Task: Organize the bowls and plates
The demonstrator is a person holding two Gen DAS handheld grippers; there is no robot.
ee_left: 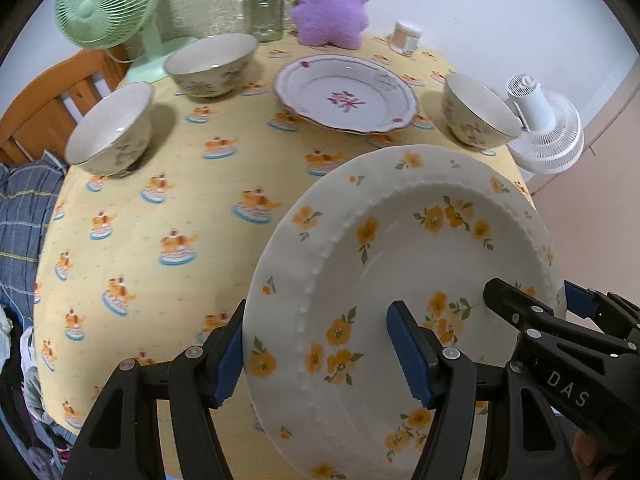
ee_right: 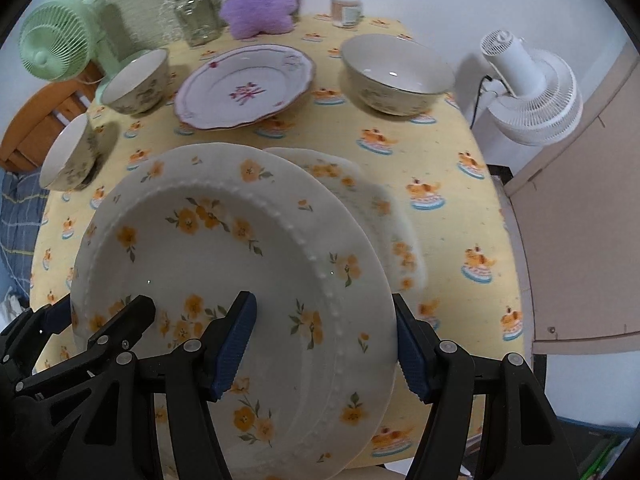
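**Plate gripped from both sides above the table**

Grippers hold one yellow-flowered plate (ee_left: 400, 280) between them, above the near edge of the table (ee_left: 160, 208). The left gripper (ee_left: 320, 352) pinches the plate's left rim, one finger under it and one on top. The right gripper (ee_right: 324, 344) pinches the opposite rim the same way. A second flowered plate (ee_right: 384, 216) lies underneath, towards the table's right edge. Along the far edge stand a pink-patterned plate (ee_left: 348, 94) and three bowls (ee_left: 212, 64), (ee_left: 112, 128), (ee_left: 478, 110).
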